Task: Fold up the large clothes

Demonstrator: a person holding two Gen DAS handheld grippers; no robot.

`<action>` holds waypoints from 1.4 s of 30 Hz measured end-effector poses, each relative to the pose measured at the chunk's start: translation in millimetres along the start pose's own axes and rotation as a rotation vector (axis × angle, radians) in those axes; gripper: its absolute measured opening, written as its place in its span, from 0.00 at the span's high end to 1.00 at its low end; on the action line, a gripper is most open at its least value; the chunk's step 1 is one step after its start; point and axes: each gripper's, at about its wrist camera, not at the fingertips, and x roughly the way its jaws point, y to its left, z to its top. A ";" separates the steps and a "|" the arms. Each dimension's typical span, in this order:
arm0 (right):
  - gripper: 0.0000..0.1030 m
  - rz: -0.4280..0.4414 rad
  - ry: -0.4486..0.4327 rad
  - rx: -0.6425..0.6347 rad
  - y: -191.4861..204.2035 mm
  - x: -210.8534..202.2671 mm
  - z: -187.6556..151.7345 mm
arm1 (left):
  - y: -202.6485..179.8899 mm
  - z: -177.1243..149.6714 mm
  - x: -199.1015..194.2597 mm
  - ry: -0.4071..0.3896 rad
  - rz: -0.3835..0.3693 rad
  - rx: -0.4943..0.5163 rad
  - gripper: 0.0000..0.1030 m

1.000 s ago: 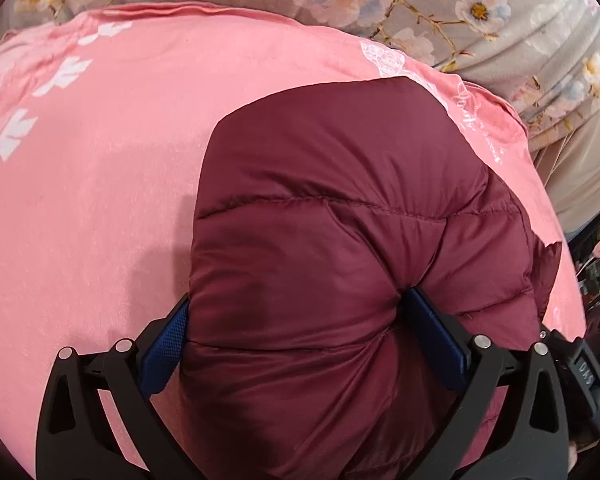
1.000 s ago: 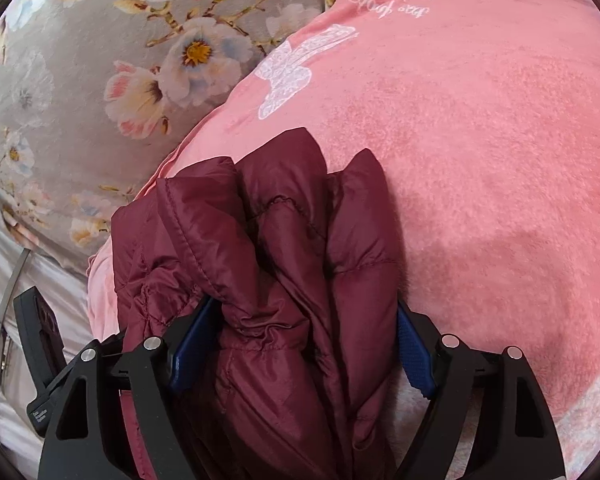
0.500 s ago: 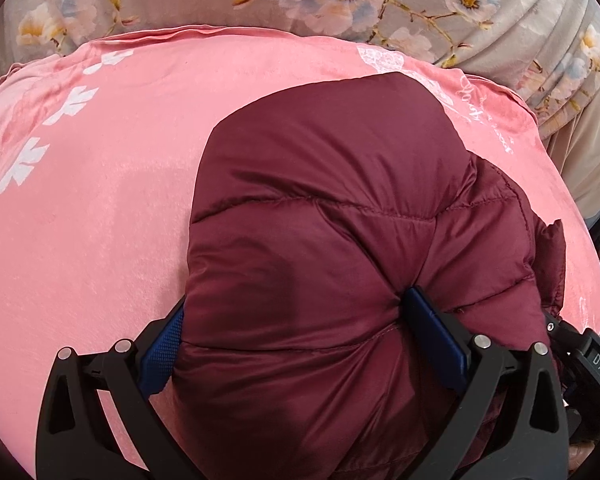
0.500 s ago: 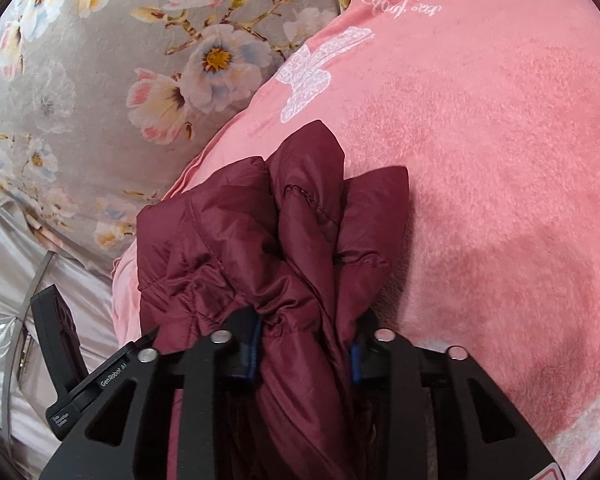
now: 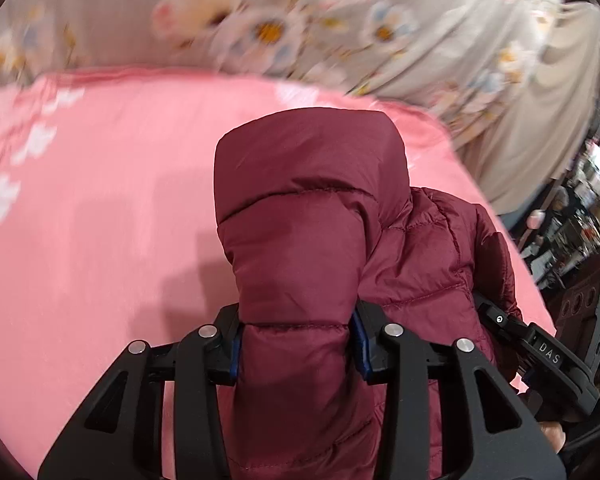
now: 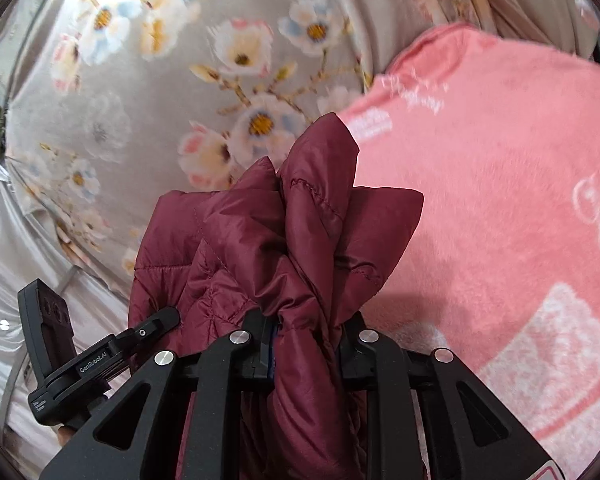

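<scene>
Both tongs — left tongs (image 5: 296, 344) and right tongs (image 6: 306, 350) — are clamped on the maroon puffer jacket (image 5: 312, 216) above the pink blanket (image 5: 100, 200); lifting evenly should keep the bundled folds together.

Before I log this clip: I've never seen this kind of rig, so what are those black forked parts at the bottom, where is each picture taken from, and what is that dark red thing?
There is no robot. A person holds one two-finger gripper in each hand, each carrying a fisheye camera that looks along its fingers. One view shows the left gripper, the other the right gripper; the black forks are their fingers. Both are shut on a dark red quilted puffer jacket, bunched between the blue pads. Beneath it lies a pink fleece blanket with white prints, on a grey floral bedsheet. The right gripper also shows at the left view's edge.
</scene>
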 end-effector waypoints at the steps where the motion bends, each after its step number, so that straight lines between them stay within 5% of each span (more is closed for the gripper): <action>1: 0.82 0.005 -0.029 -0.015 8.6 -12.6 2.7 | -7.4 2.2 -10.1 -0.022 -0.006 0.023 0.63; 12: 0.81 0.109 -0.238 -0.191 109.6 -86.4 24.9 | -61.3 28.1 -145.4 -0.372 0.020 0.264 0.62; 25: 0.81 0.238 -0.165 -0.266 193.6 -37.7 29.8 | -5.7 51.3 -221.7 -0.531 0.133 0.266 0.62; 31: 0.81 0.218 -0.083 -0.272 206.7 29.9 31.7 | 31.9 71.2 -206.9 -0.521 0.199 0.246 0.62; 42: 0.81 0.166 0.104 -0.226 177.7 178.2 16.2 | 118.1 97.7 -109.4 -0.371 0.284 0.163 0.62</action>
